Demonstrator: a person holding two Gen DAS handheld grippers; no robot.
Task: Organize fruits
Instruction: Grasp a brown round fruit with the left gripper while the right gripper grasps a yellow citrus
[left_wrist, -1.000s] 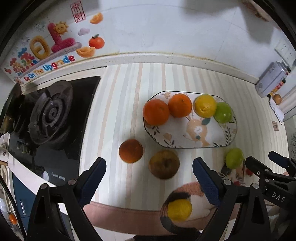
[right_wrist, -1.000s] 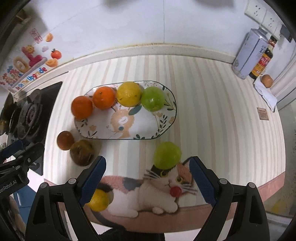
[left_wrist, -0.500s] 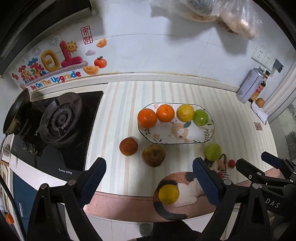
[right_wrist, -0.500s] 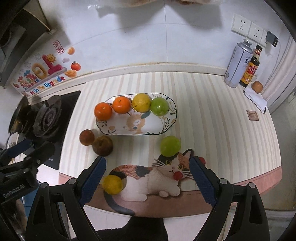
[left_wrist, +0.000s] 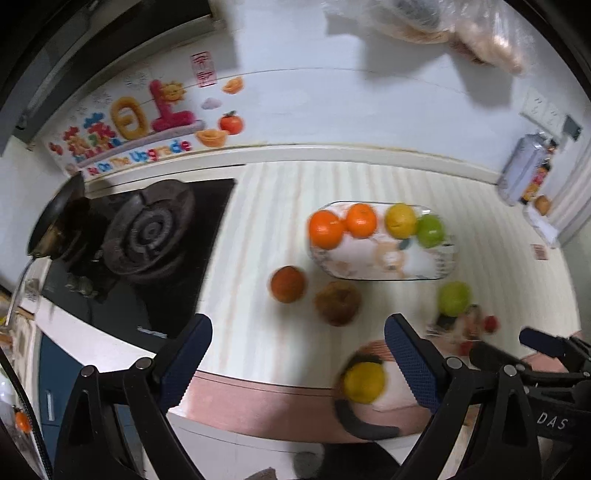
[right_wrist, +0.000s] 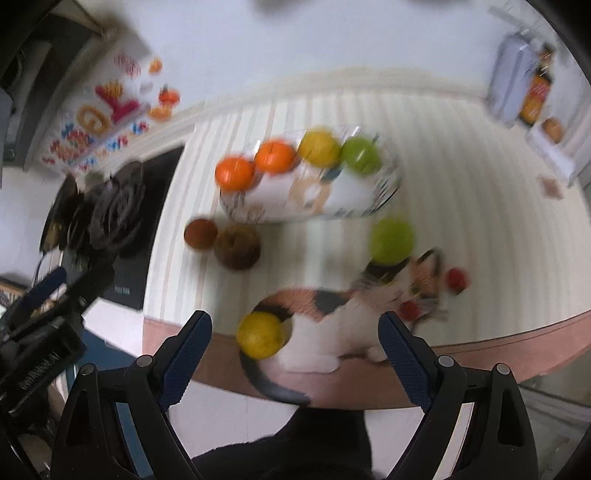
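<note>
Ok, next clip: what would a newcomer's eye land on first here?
Probably the oval plate mid-counter, with two oranges, a yellow fruit and a green fruit lined up along its far side. Then the loose fruit nearer the camera: a green one and a yellow one on the cat-print mat. Both grippers' jaws are open and empty.

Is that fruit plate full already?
Not full. The plate holds four fruits along its far edge; its near half is bare.
</note>
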